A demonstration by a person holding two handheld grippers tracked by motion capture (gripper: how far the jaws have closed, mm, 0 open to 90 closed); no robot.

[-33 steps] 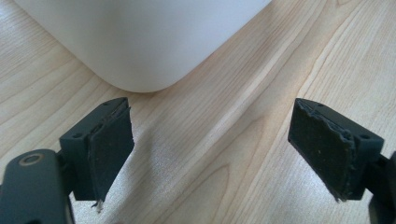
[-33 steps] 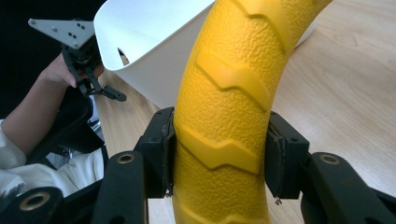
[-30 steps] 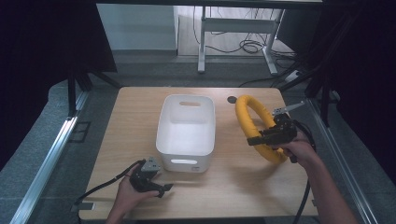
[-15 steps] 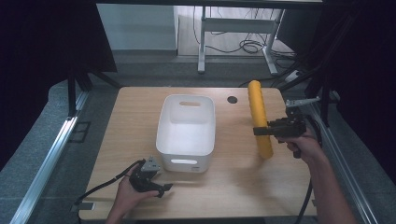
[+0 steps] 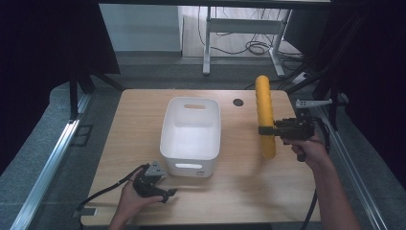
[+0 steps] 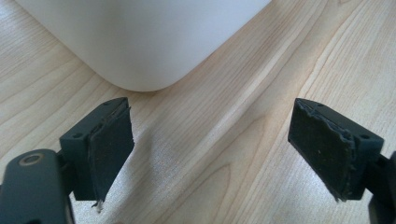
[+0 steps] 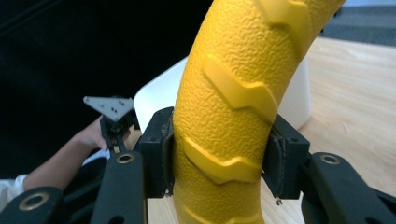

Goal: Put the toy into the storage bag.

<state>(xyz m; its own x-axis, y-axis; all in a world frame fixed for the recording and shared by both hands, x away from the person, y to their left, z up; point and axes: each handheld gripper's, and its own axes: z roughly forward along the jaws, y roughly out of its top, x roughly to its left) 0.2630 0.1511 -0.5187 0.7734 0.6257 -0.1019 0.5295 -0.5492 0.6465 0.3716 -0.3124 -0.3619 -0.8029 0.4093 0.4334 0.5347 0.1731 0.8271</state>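
Surface: light wooden surface (image 5: 249, 187), small dark round hole (image 5: 238, 102) near its far edge
Floor: grey floor beyond, white metal frame legs (image 5: 207, 43), probably loose cables (image 5: 249, 47)

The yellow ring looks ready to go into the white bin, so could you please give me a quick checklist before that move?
1. Right tool clamped on the yellow ring: ok, both pads press its sides.
2. Ring lifted off the table: ok, held upright in the air.
3. White bin free inside: ok, nothing in it.
4. Ring above the bin: not ok, it hangs to the bin's right.
5. Left tool out of the way: ok, open, low on the table by the bin's near corner.
6. Ring fits the bin: cannot tell.
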